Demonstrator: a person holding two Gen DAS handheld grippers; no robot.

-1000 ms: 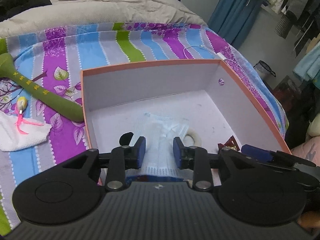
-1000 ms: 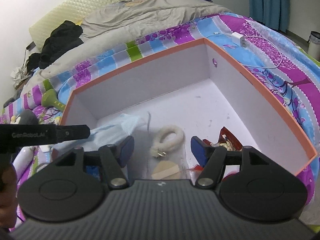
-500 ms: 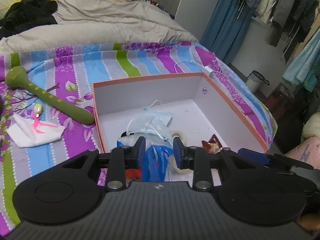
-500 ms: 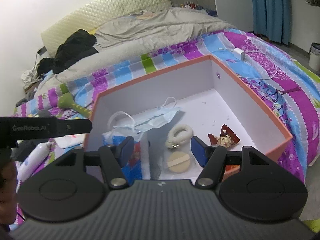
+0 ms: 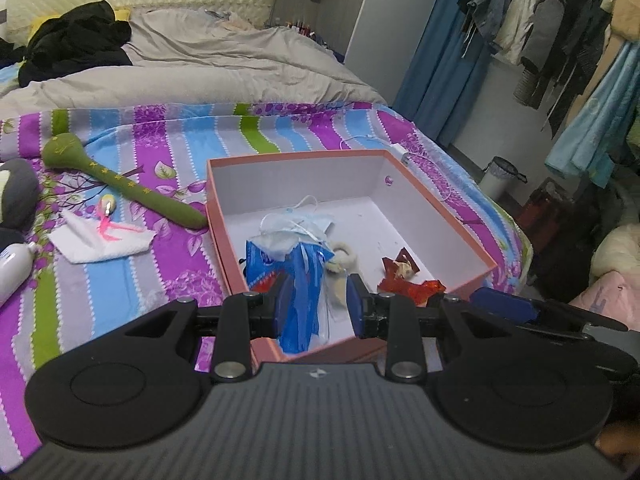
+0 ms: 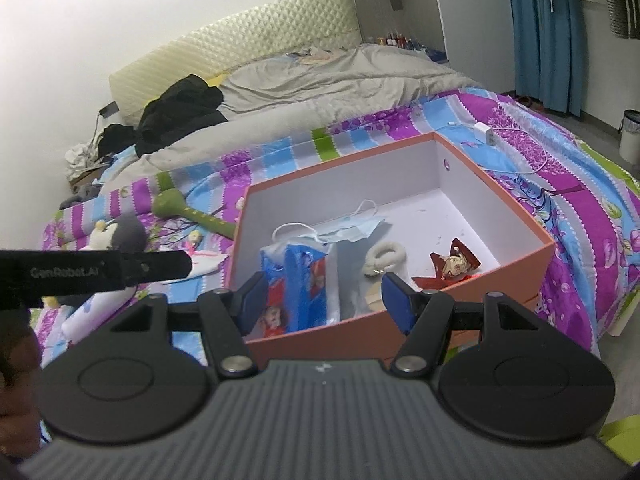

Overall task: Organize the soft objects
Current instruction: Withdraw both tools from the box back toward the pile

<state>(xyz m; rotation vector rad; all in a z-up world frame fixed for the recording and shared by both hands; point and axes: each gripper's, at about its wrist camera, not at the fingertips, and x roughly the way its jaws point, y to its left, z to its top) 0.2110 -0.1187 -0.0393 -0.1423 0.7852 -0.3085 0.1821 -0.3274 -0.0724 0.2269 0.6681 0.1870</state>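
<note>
An orange box (image 5: 296, 156) (image 6: 340, 161) with a white inside sits on the striped bedspread. In it lie a light-blue face mask (image 5: 308, 224) (image 6: 354, 229), a blue snack bag (image 5: 298, 280) (image 6: 298, 276), a white fluffy ring (image 5: 345, 255) (image 6: 385, 257) and a red wrapper (image 5: 404, 276) (image 6: 454, 266). My left gripper (image 5: 319, 302) hangs open above the box's near edge, holding nothing; the bag only shows through the gap. The right gripper (image 6: 325, 298) is open wider and also empty, beside the left one.
Left of the box lie a green plush mallet (image 5: 120, 188), a white cloth with a pink ribbon (image 5: 104, 236), a grey plush toy (image 6: 124, 230) and a white bottle (image 5: 12, 264). A charger and cable (image 6: 488, 132) lie behind it. The bed's edge drops off at the right.
Both grippers have drawn back and risen from inside the box to above its near edge. The mask that showed between the left fingers stays in the box.
</note>
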